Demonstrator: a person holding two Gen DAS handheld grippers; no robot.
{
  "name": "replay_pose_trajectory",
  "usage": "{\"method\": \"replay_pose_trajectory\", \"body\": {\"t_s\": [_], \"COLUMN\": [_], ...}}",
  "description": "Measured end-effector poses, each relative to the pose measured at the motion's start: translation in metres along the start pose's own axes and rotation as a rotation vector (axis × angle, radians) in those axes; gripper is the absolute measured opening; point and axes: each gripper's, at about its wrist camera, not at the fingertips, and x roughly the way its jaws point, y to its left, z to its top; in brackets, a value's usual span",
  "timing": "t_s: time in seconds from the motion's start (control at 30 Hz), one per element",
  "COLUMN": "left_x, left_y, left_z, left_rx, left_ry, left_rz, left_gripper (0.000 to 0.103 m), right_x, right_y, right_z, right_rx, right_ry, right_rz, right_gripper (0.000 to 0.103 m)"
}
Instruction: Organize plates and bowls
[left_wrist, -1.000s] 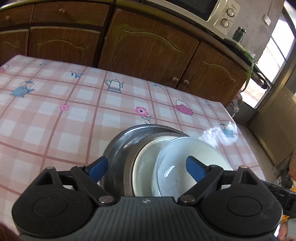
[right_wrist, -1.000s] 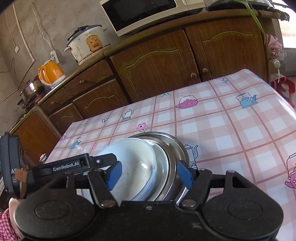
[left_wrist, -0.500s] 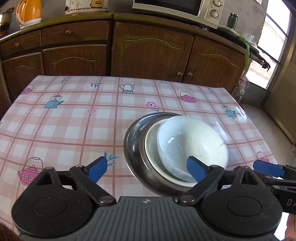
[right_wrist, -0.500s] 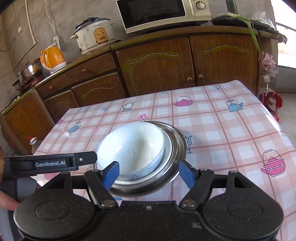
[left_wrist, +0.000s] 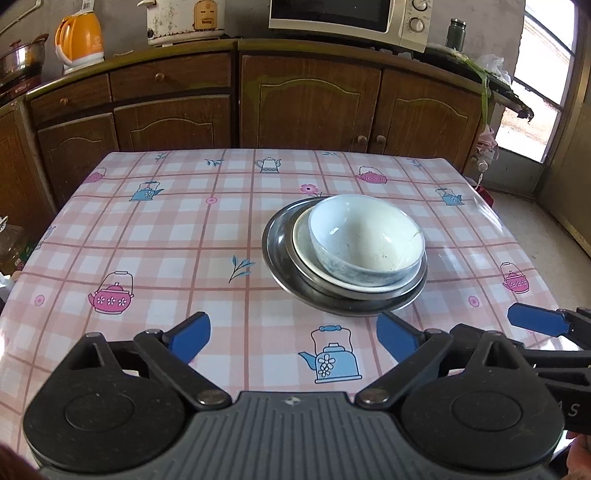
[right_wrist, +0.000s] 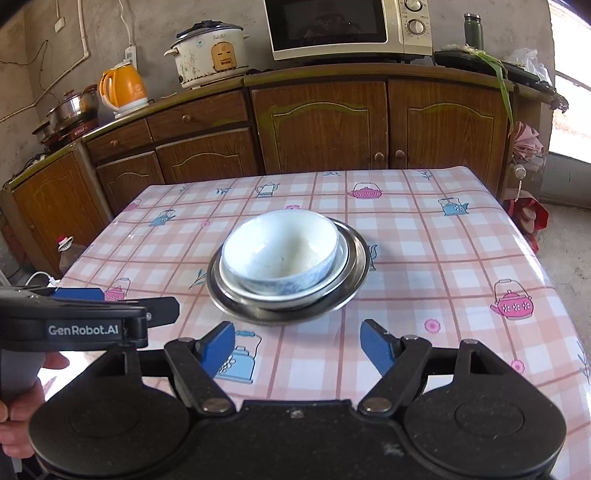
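White bowl (left_wrist: 365, 236) nests in white plate (left_wrist: 306, 254) on steel dish (left_wrist: 275, 251); both claws opening, empty

White bowl (left_wrist: 365, 240) upright in white plate (left_wrist: 303, 240), nested on steel plate (left_wrist: 275, 243), mid-table

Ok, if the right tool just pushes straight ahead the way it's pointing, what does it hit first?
Probably bare tablecloth just short of the metal plate under the stacked bowl. The right tool is empty, its jaws opening. Depth is unclear.
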Motion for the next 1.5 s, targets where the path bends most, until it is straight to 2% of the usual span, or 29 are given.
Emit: {"method": "replay_pose_trajectory", "body": {"t_s": [0.27, 0.53, 1.5], "left_x": [-0.018, -0.024, -0.013], "left_y": [-0.007, -0.015, -0.017], "left_z": [-0.019, -0.025, -0.031], "left_rx": [-0.003, 0.008, 0.026], "left_ry": [0.016, 0.020, 0.053], "left_rz": [0.045, 0.063, 0.078], "left_gripper": [0.100, 0.101, 0.101], "right_x": [-0.017, -0.028, -0.014], "right_y": [0.001, -0.003, -0.007], "right_z": [-0.018, -0.026, -0.032], "right_rx": [0.001, 0.004, 0.006], "right_ry": [0.017, 0.027, 0.078], "right_rz": [0.011, 0.002, -0.009], "right_gripper": [0.090, 0.090, 0.090]}}
